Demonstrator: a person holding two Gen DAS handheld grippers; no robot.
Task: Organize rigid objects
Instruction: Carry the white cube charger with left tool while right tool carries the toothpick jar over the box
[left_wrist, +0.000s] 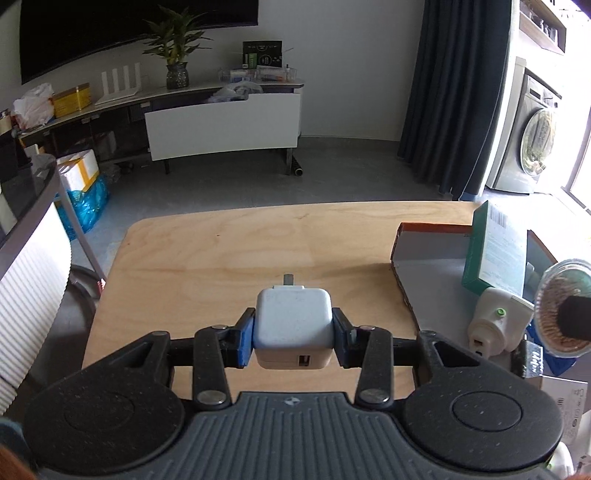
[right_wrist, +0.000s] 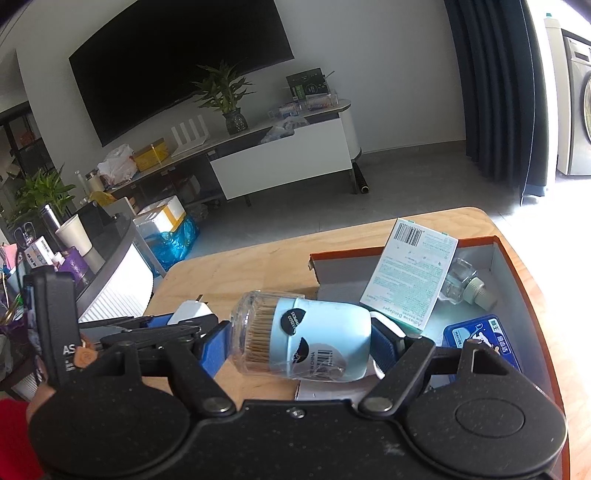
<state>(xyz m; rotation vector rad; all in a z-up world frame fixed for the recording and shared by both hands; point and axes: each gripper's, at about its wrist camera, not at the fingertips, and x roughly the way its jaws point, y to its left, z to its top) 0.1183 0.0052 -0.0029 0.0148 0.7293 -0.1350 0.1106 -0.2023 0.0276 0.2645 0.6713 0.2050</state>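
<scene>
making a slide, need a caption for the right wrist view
Right gripper holds a toothpick jar sideways beside the orange-rimmed tray.

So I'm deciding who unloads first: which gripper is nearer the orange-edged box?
Right. The right gripper, holding the toothpick jar, is at the orange-edged box; the left gripper, holding the white charger, is beside it.

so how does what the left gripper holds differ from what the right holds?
The left gripper clamps a white USB charger, a small opaque cube; the right gripper clamps a toothpick jar, a larger cylinder with clear walls and a pale blue sleeve. The charger sits level over bare wooden table; the jar lies on its side by the orange-rimmed tray. Both are gripped across their sides.
</scene>
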